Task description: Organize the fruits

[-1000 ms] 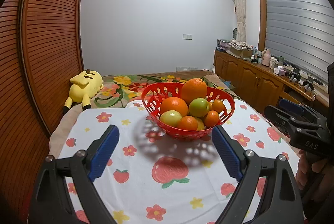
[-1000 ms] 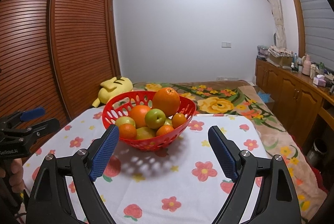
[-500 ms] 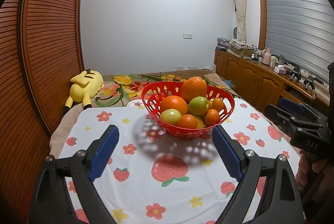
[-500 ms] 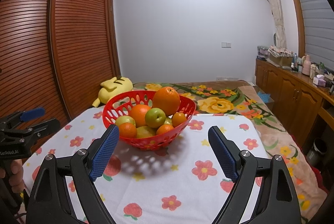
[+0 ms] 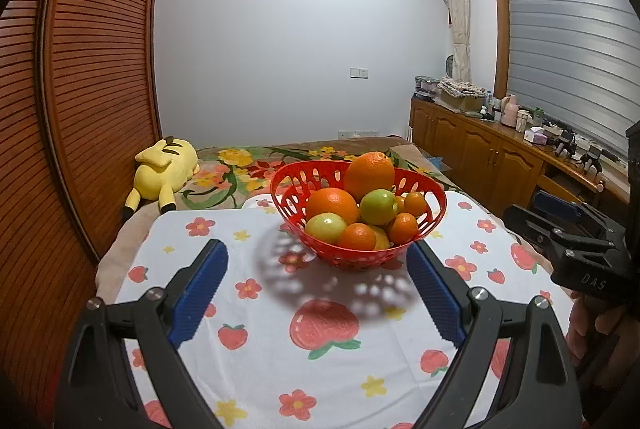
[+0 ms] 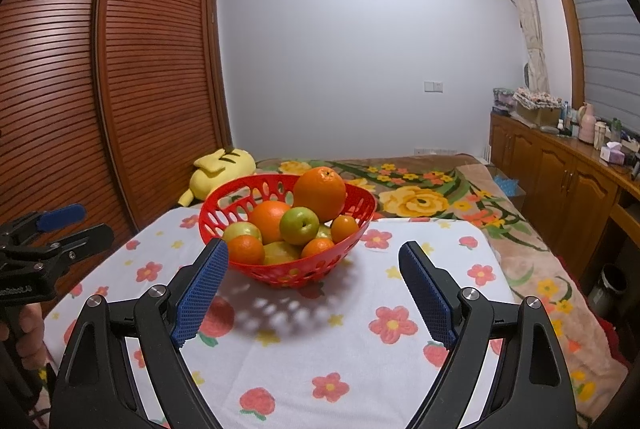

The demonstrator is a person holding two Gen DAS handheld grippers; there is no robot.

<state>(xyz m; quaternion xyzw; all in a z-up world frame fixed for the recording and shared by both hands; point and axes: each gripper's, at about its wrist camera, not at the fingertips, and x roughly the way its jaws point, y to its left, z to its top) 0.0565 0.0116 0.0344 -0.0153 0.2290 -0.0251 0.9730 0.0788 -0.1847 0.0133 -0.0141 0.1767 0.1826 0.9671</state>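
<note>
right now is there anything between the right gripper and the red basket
Nothing: in the right wrist view, only bare flowered tablecloth and the basket's shadow lie between the open right gripper and the red basket.

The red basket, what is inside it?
The red basket holds oranges, small tangerines and green apples. Fruit deeper down is covered.

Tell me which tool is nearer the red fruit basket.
Right, slightly. The right tool has its fingertips level with the basket's front edge; the left tool sits a little short of it. Both are open and empty.
</note>
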